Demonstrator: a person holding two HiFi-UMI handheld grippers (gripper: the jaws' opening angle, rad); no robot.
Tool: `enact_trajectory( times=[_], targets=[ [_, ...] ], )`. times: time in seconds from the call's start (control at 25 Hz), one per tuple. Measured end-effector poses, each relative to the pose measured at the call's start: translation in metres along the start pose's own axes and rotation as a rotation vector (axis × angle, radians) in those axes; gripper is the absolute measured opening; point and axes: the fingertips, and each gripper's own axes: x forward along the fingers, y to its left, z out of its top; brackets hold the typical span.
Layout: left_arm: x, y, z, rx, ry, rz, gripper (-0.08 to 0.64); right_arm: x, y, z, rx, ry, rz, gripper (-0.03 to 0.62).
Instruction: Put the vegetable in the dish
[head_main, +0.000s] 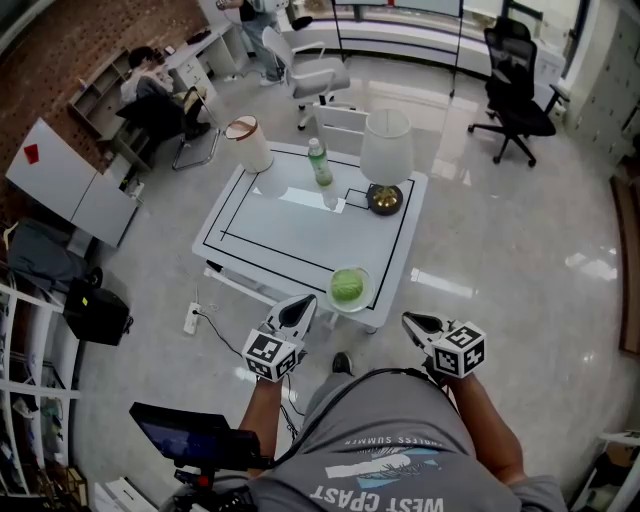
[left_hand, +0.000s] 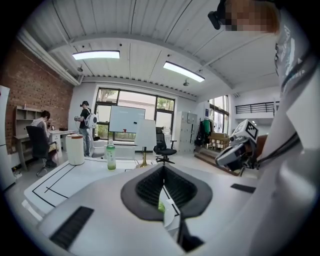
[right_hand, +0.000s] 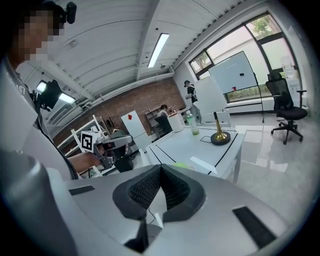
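A round green vegetable (head_main: 347, 286) lies in a pale dish (head_main: 367, 298) at the near corner of the white table (head_main: 290, 235). Both grippers hang off the table, close to the person's body. My left gripper (head_main: 297, 312) is just left of the dish, shut and empty; in the left gripper view its pads (left_hand: 163, 169) meet, with a sliver of green vegetable (left_hand: 160, 205) showing below them. My right gripper (head_main: 418, 322) is to the right of the table corner, also shut with nothing in it (right_hand: 160, 167). Each gripper sees the other: the right gripper (left_hand: 235, 150), the left gripper (right_hand: 107, 145).
On the table stand a white lamp with a brass base (head_main: 385, 155), a green bottle (head_main: 319, 163) and a white cylinder (head_main: 249, 143). A power strip (head_main: 192, 318) lies on the floor left of the table. Office chairs (head_main: 515, 90) and a seated person (head_main: 150, 85) are farther back.
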Motion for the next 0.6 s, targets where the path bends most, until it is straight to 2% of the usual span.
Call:
enact_trajectory(
  times=[0.6],
  targets=[
    [0.018,0.006,0.012,0.026,0.008,-0.066,0.008,0.003,-0.01,0.006,0.033,-0.021,-0.039,0.006]
  ],
)
